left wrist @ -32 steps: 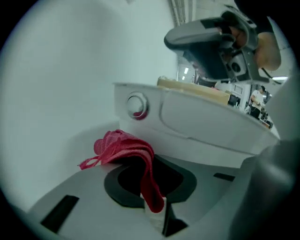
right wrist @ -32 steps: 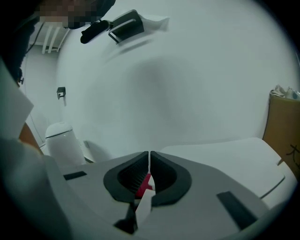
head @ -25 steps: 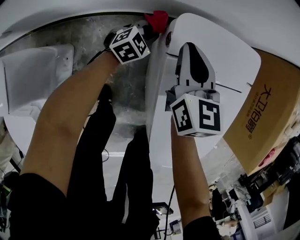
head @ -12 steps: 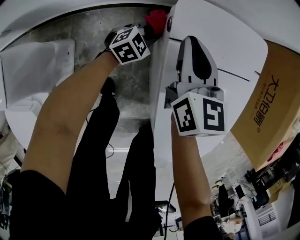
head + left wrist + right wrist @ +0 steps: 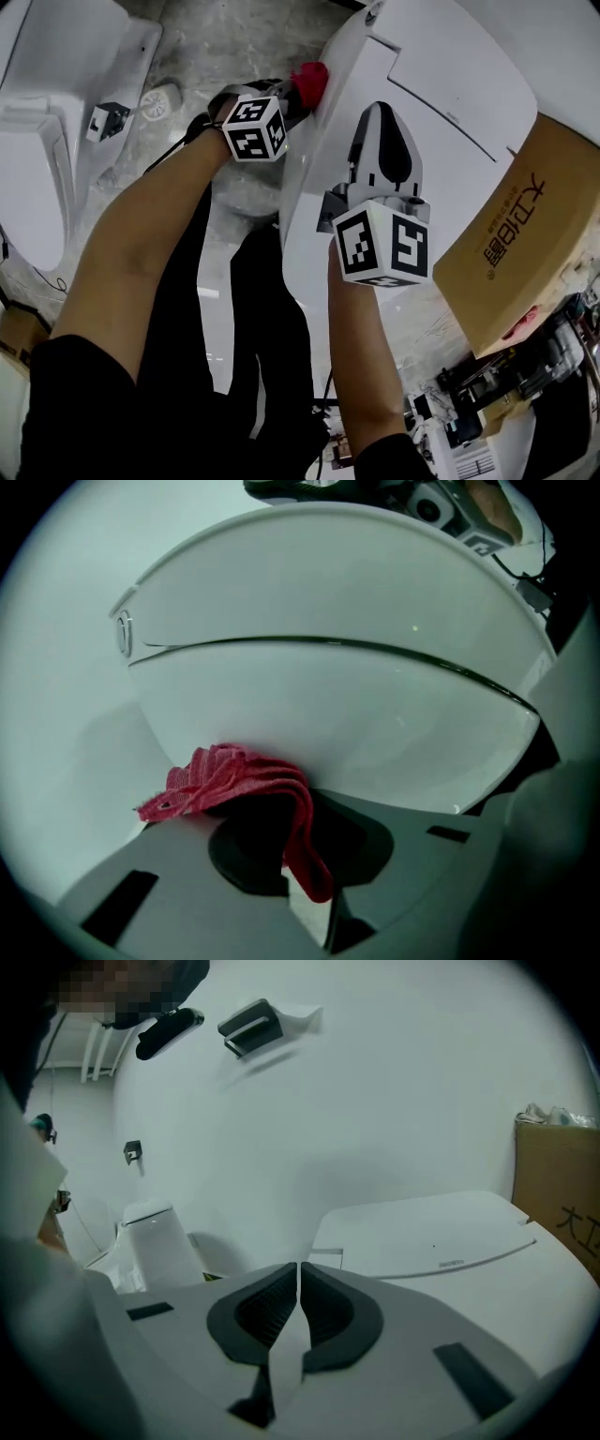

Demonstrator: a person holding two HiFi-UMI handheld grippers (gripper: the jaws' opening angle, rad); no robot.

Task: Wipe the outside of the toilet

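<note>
while clenched on a red cloth [image 5: 246, 782], presses it against the curved white outside of the toilet [image 5: 328, 696] with the left gripper [image 5: 298, 855]. bunched at 11 o'clock of the jaws, with one fold hanging down between them toward 6 o'clock. from the head view, at 12 o'clock of the picture, tight against the toilet's left flank just below the lid's edge.

over the closed lid, toward 1 o'clock from the head view's centre, the right gripper [image 5: 378, 122], well apart from the cloth. jaws pressed together in the right gripper view, with nothing between them and only a thin pale slit along their meeting line. beyond them, at 2 o'clock, the flat lid.

at 3 o'clock in the head view, just beside the toilet, a cardboard box [image 5: 525, 248]. at 10 o'clock, a second white toilet [image 5: 42, 122] on the grey floor [image 5: 234, 42].
</note>
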